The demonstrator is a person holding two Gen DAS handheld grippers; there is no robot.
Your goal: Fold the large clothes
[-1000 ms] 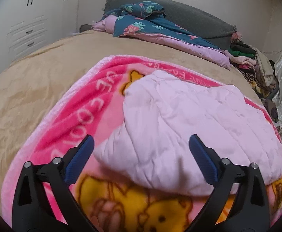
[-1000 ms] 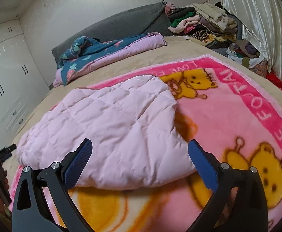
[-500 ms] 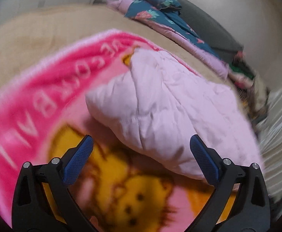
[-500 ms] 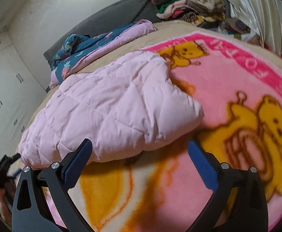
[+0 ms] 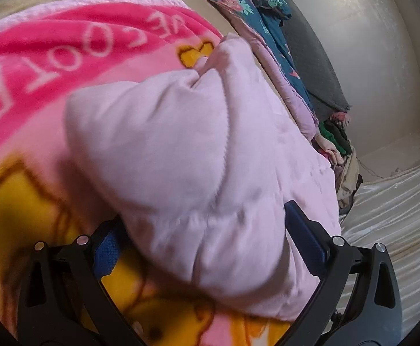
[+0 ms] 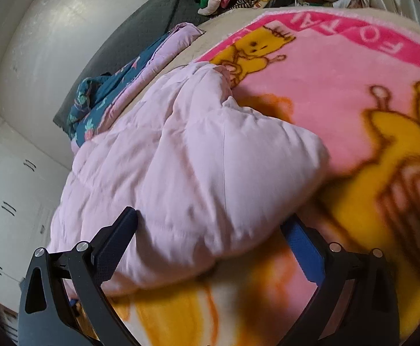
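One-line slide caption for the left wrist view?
Left gripper, jaws open, straddles the near edge of a pale pink quilted garment lying on a pink bear-print blanket.

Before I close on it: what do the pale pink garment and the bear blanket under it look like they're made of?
Garment: looks like thin woven shell over soft padding, matte; stitched quilt lines and puffy panels suggest a quilted or down-type jacket, filling unseen.

Blanket: looks like plush fleece, likely synthetic; fuzzy nap, soft-edged printed bears and lettering.

Both grippers, left and right, are open around the garment's near edge.
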